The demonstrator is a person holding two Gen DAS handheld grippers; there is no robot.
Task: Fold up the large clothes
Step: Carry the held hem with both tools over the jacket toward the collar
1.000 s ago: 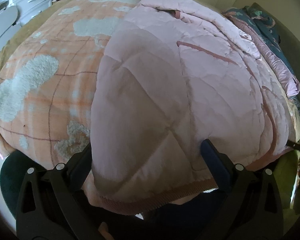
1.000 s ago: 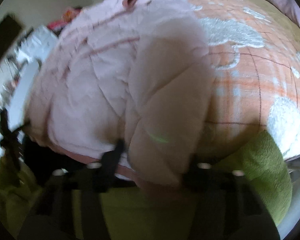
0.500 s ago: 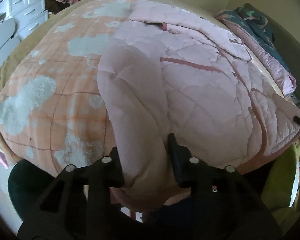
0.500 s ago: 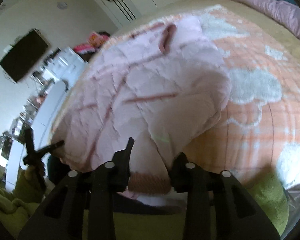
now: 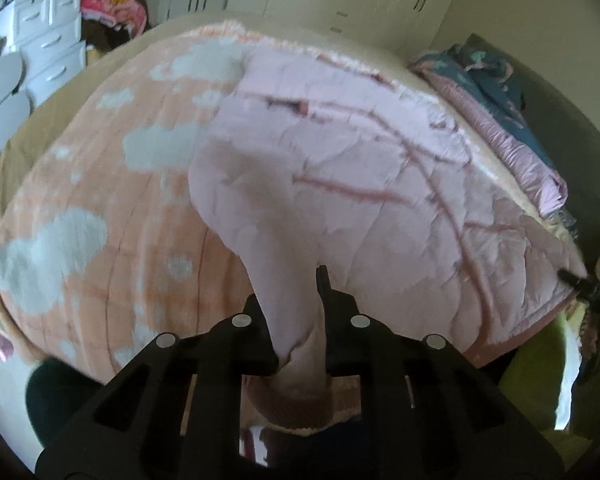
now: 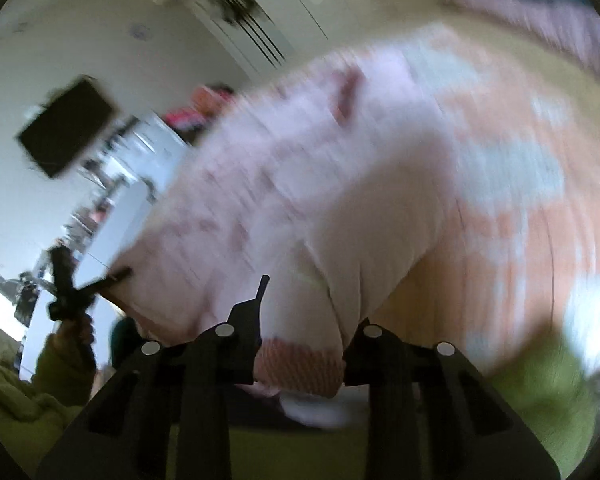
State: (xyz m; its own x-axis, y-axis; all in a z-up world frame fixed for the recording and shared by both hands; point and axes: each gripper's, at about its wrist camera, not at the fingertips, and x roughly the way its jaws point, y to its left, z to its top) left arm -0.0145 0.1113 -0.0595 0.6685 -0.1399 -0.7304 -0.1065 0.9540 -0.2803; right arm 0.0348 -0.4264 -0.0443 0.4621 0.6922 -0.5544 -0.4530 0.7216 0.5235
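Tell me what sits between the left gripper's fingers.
A bunched fold of the pink quilted jacket, pinched by the left gripper; the left wrist view shows it.

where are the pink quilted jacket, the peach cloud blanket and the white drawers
pink quilted jacket [image 5: 360,184]: left wrist view, on its quilted body.
peach cloud blanket [image 5: 100,184]: left wrist view, on a bare peach patch left of the jacket.
white drawers [image 5: 48,40]: left wrist view, on a drawer front, upper left.
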